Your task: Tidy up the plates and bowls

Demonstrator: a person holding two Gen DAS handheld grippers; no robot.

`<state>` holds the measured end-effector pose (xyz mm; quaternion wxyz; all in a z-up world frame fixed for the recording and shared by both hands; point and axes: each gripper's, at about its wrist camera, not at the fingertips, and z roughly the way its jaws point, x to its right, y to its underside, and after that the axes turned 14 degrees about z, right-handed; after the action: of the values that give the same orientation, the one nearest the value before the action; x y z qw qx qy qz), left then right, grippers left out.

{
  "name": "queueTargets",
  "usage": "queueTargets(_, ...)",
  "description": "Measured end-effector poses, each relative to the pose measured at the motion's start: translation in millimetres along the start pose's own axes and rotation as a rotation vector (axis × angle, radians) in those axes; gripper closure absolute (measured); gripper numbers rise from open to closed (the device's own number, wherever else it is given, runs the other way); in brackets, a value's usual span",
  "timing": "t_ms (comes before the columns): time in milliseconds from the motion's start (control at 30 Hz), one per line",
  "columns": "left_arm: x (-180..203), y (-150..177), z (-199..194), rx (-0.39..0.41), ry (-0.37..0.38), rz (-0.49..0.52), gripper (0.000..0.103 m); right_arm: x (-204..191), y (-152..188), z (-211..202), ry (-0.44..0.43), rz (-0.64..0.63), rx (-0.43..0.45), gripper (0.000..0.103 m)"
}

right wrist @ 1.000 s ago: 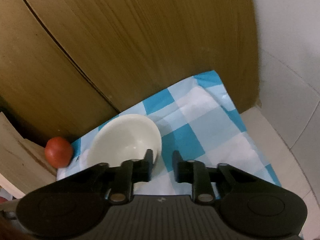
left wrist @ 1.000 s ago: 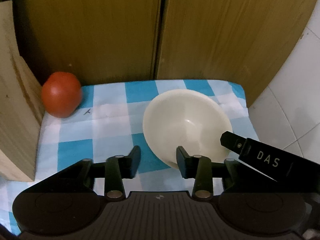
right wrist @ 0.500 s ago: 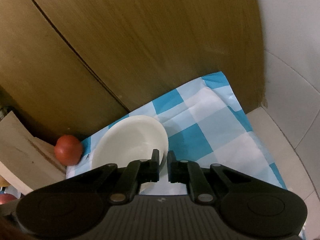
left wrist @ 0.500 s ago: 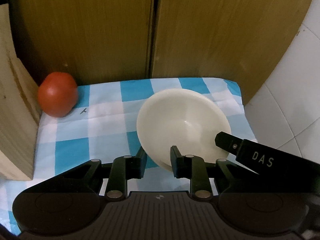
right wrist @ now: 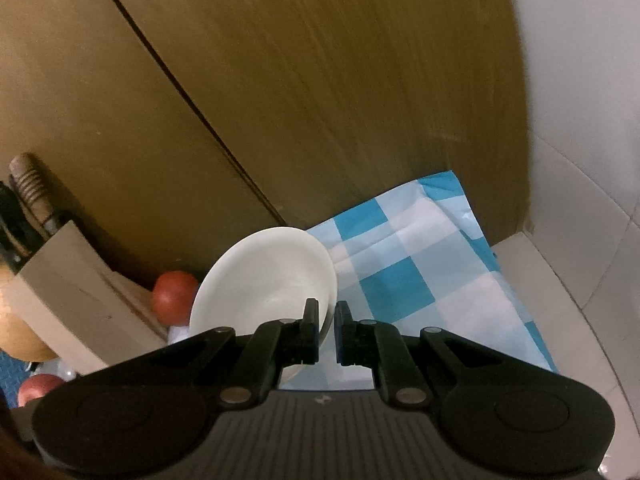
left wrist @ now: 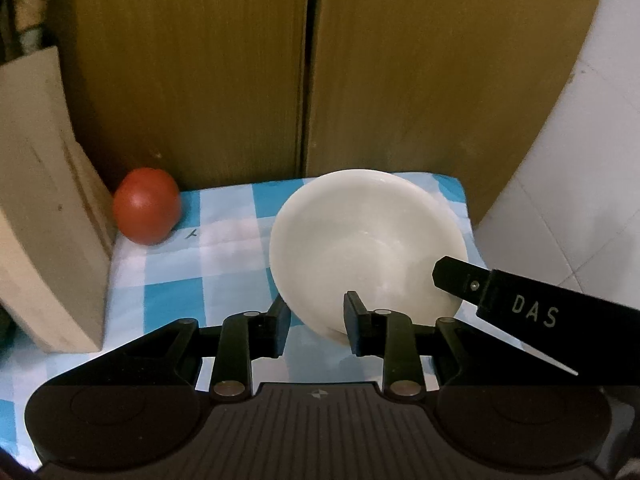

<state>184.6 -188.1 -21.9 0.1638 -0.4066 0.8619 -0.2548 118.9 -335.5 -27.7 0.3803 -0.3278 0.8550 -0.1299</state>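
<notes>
White and tilted, the bowl (left wrist: 366, 240) hung above the blue-checked cloth (left wrist: 176, 300), clear of it. I had my left gripper (left wrist: 316, 320) pinching its near rim and my right gripper (right wrist: 327, 330) clamped on the rim's right side. A red tomato (left wrist: 146, 205) sat beside the wooden block (left wrist: 44, 208), against the cabinet doors (left wrist: 240, 72).

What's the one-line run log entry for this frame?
phase: lifting bowl | left gripper: shut on white bowl near rim | right gripper: shut on bowl's other rim | bowl: tilted above checkered cloth
</notes>
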Motion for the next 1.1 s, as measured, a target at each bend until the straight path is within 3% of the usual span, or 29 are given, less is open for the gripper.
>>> queueTargets(667, 12, 39, -67, 0.040, 0.005, 0.032, 0.064, -6, 42, -73, 0.013, -0.059, 0.033, 0.093)
queueTargets(1100, 23, 73, -83, 0.031, 0.036, 0.038, 0.064, 5, 72, -96, 0.047, -0.069, 0.015, 0.093)
